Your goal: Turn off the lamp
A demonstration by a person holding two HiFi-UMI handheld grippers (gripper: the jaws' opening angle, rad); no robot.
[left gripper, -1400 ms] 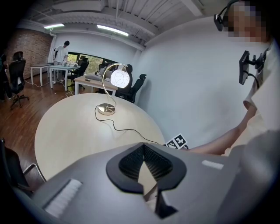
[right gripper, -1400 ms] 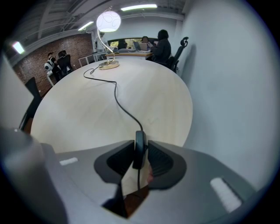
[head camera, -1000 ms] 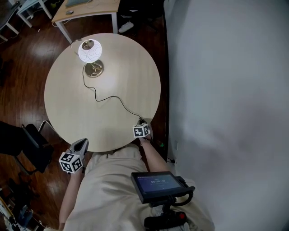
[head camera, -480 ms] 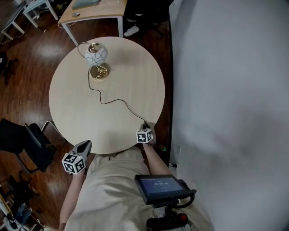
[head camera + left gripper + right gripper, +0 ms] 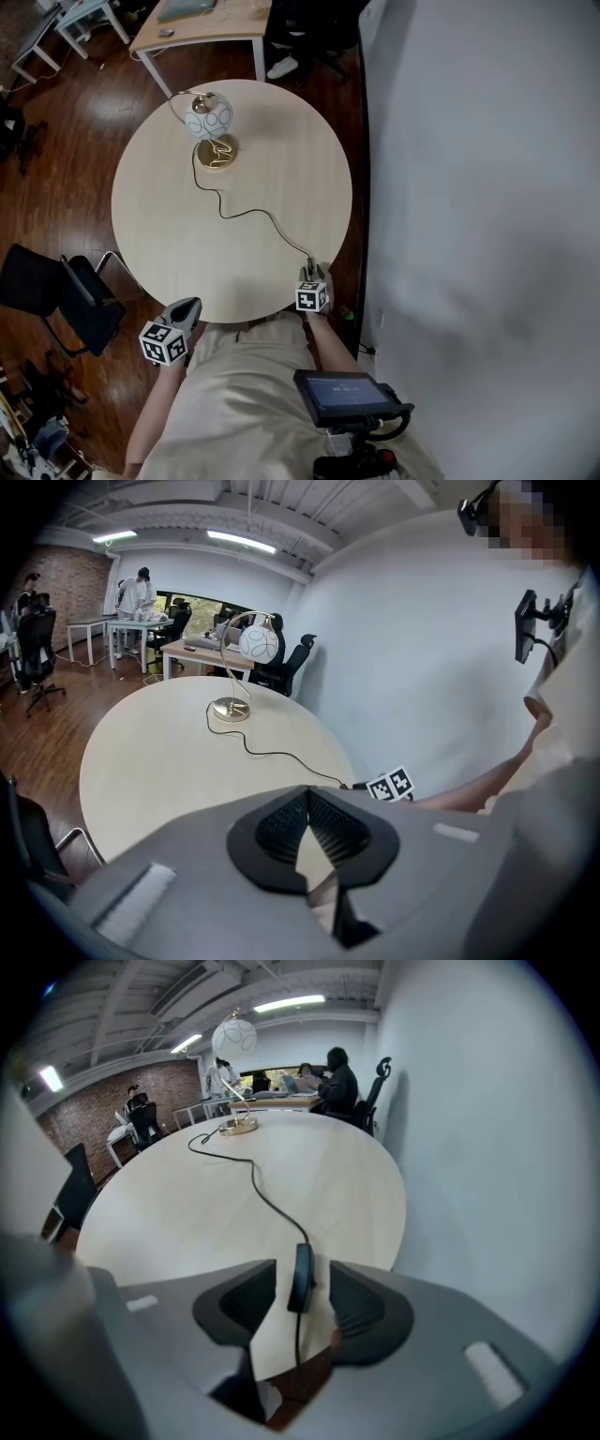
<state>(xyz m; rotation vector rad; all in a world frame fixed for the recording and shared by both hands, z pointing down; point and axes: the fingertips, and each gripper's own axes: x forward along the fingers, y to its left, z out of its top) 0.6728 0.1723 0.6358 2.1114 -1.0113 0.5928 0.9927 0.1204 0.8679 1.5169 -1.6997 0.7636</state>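
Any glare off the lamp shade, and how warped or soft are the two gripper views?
Head view: no glare, the lamp shade shows its pattern and the table is evenly lit. Left gripper view: strong fisheye bend, dark corners, ceiling lights bright. Right gripper view: same warp, and the cord switch near the lens looks soft.

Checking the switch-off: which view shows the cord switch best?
Right gripper view: the switch lies between the right gripper's just-opened jaws, touching neither pad. Head view hides it behind that gripper; left gripper view shows barely a dark speck.
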